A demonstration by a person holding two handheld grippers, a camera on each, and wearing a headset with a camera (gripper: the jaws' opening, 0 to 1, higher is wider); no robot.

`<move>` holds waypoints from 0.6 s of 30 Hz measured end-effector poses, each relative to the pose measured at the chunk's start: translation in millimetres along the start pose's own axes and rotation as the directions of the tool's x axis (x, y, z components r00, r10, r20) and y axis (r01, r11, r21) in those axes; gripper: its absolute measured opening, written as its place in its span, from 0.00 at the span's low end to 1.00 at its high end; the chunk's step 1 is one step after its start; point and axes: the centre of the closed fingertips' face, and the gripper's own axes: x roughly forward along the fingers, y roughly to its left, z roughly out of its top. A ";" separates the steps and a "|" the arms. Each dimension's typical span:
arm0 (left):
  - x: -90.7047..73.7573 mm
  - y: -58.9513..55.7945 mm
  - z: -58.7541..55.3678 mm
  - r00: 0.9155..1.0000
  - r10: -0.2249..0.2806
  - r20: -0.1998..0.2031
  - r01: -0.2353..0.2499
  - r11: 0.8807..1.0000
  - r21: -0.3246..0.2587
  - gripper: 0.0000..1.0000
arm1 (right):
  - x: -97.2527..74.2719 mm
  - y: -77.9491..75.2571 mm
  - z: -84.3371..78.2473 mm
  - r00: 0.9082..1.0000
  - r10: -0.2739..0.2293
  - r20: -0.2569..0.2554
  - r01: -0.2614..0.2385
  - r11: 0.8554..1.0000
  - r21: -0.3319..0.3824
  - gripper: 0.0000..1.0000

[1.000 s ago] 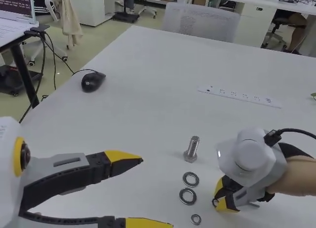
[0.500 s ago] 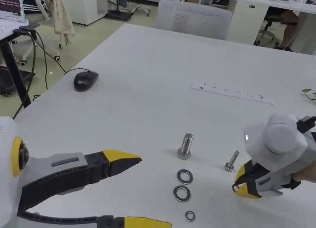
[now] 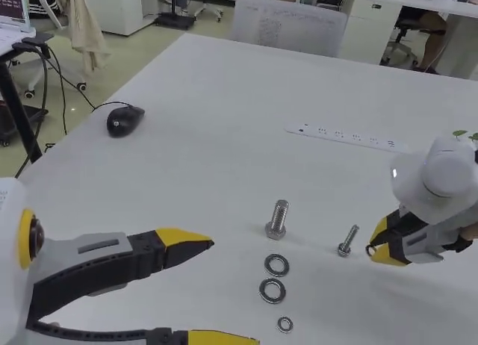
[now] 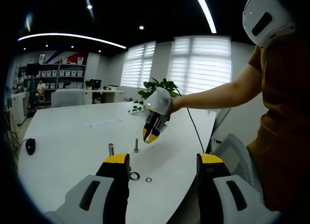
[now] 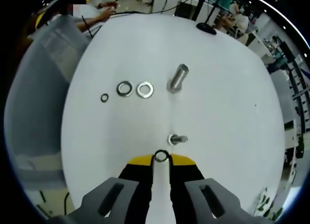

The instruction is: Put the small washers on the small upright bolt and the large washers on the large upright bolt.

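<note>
The large bolt [image 3: 277, 219] and the small bolt [image 3: 348, 240] stand upright on the white table. Two large washers [image 3: 276, 265] [image 3: 272, 290] and a small washer [image 3: 284, 324] lie flat in front of the large bolt. My right gripper [image 3: 371, 250] is just right of the small bolt, shut on another small washer [image 5: 161, 156], which sits at the jaw tips just short of the small bolt [image 5: 177, 139]. My left gripper [image 3: 233, 293] is open at the lower left with nothing between its fingers. In the left gripper view, my left gripper [image 4: 163, 161] points toward the bolts.
A black mouse [image 3: 123, 121] lies at the left of the table [image 3: 224, 136]. A white power strip [image 3: 347, 138] lies behind the bolts. A grey chair [image 3: 287, 28] stands at the table's far edge.
My right gripper has moved right and away from the loose washers, carrying the small washer to the right side of the small bolt. The left gripper has stayed put.
</note>
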 end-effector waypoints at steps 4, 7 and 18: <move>0.8 -0.1 -1.2 1.000 -0.002 -0.004 0.002 1.000 -0.001 0.55 | -4.5 -8.4 2.9 1.000 -0.018 0.000 0.018 1.000 -0.004 0.12; 0.5 1.0 -1.2 1.000 0.000 -0.006 0.000 1.000 0.001 0.55 | -8.6 -15.5 6.5 1.000 -0.030 0.006 0.030 1.000 -0.003 0.12; 1.6 3.5 -2.2 1.000 0.007 -0.006 -0.007 1.000 -0.003 0.55 | -4.3 -23.2 19.8 1.000 -0.026 0.017 0.027 0.999 -0.024 0.12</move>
